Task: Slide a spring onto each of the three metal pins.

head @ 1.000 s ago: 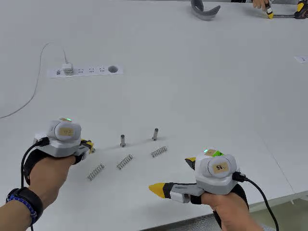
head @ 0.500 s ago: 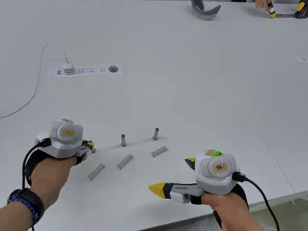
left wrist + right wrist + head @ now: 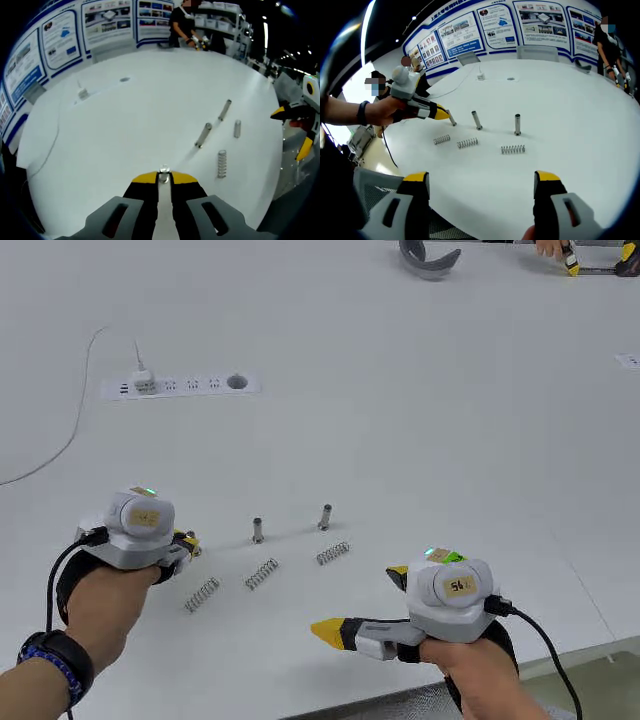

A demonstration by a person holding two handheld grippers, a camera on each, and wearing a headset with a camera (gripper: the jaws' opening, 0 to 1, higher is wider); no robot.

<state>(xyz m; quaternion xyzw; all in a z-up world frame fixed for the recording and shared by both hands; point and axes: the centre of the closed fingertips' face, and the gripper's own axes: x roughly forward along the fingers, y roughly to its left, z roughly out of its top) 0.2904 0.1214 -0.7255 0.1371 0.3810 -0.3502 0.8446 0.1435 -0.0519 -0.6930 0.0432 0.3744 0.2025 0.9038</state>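
Nothing shifted; left fingers (image 3: 144, 178) pinch silvery pin (image 3: 163, 169); coiled springs (image 3: 262, 574) lie flat.

Head view looks down on the table (image 3: 420, 440); both gripper views skim low across it, seemingly sharing the pins (image 3: 476, 120).

On the counter (image 3: 420, 440): left pin (image 3: 163, 169), middle pin (image 3: 258, 530), right pin (image 3: 325, 517) in a row. Left spring (image 3: 201, 594), middle spring (image 3: 262, 573), right spring (image 3: 332, 553) lie just before them, one each. Left claw (image 3: 185, 545) around left pin. Power strip (image 3: 180, 386) well behind, to the left.
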